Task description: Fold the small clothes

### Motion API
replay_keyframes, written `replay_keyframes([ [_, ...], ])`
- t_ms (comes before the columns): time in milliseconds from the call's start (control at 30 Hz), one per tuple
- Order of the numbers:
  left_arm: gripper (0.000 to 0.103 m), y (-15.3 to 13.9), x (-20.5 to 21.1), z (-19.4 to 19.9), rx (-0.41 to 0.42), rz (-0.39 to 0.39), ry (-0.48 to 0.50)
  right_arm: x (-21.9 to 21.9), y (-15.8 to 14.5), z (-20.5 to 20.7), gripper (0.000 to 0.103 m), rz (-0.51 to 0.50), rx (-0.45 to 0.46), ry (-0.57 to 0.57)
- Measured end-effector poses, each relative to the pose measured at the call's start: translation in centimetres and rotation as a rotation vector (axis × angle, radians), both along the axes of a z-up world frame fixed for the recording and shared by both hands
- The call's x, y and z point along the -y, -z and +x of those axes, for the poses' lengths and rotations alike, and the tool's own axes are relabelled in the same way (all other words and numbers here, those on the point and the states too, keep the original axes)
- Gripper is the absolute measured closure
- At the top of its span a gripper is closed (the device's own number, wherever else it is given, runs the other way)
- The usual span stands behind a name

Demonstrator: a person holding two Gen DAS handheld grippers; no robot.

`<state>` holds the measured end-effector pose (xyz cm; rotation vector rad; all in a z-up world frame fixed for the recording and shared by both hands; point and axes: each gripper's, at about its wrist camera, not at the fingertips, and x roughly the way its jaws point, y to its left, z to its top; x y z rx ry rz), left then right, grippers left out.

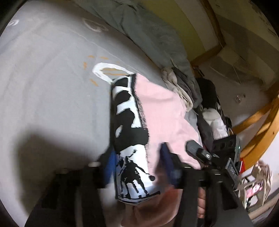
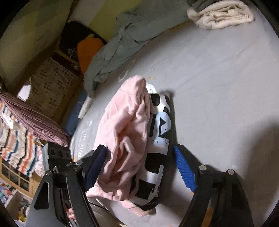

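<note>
a pink garment [image 2: 125, 132] with a black-and-white print panel [image 2: 159, 139] lies bunched on the grey bed sheet [image 2: 218, 78]. the right hand-held gripper [image 2: 139, 172] is spread wide, its blue pads either side of the cloth. the left hand-held gripper [image 1: 137, 167] likewise stands released, straddling the printed end. a cream folded pile [image 2: 221, 15] sits well apart.

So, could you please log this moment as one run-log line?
stage: folding | item: pink printed garment bunched on grey bedsheet | left gripper: open, straddling it | right gripper: open, straddling it
</note>
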<state>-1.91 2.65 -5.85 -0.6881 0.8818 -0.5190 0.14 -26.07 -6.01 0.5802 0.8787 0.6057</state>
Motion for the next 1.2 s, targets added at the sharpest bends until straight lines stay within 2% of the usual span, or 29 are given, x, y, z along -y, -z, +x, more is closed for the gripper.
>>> replay_keyframes([
  [67, 0.079, -0.5, 0.2, 0.0, 0.011, 0.007, -0.005, -0.7, 0.2, 0.3, 0.061, -0.025, -0.01, -0.021],
  [133, 0.081, -1.9, 0.7, 0.2, 0.036, 0.018, 0.01, -0.6, -0.5, 0.3, 0.076, -0.018, 0.009, -0.019],
  [233, 0.081, -5.0, 2.1, 1.4, 0.101, 0.047, 0.044, -0.3, -2.9, 0.1, 0.078, -0.035, 0.068, -0.011],
  [333, 0.081, -9.1, 4.5, 4.4, 0.182, 0.053, 0.102, 1.6, -7.2, 0.8, 0.079, -0.06, 0.151, 0.011],
  [533, 0.08, -17.2, 13.8, 12.7, 0.381, 0.104, 0.248, 9.5, -16.2, 4.9, 0.078, -0.109, 0.301, 0.18],
  [633, 0.08, -19.7, 18.8, 18.0, 0.426, 0.07, 0.312, 14.0, -18.6, 7.4, 0.078, -0.099, 0.34, 0.264],
  [700, 0.079, -20.4, 22.0, 21.3, 0.444, 0.08, 0.337, 17.2, -19.6, 9.8, 0.078, -0.07, 0.336, 0.315],
  [867, 0.079, -19.5, 26.9, 26.7, 0.424, 0.129, 0.322, 22.7, -18.8, 16.8, 0.078, 0.018, 0.235, 0.379],
  [967, 0.078, -17.3, 28.7, 30.0, 0.388, 0.164, 0.319, 24.5, -16.6, 20.4, 0.078, 0.016, 0.198, 0.388],
  [1033, 0.078, -14.8, 28.9, 31.4, 0.349, 0.174, 0.316, 24.9, -14.8, 22.5, 0.078, 0.017, 0.16, 0.397],
  [1133, 0.074, -11.6, 29.8, 32.8, 0.31, 0.219, 0.296, 25.3, -12.0, 25.5, 0.076, -0.069, 0.092, 0.41],
  [1200, 0.064, -10.8, 29.3, 32.8, 0.335, 0.203, 0.261, 25.2, -10.9, 26.1, 0.073, -0.132, 0.091, 0.415],
])
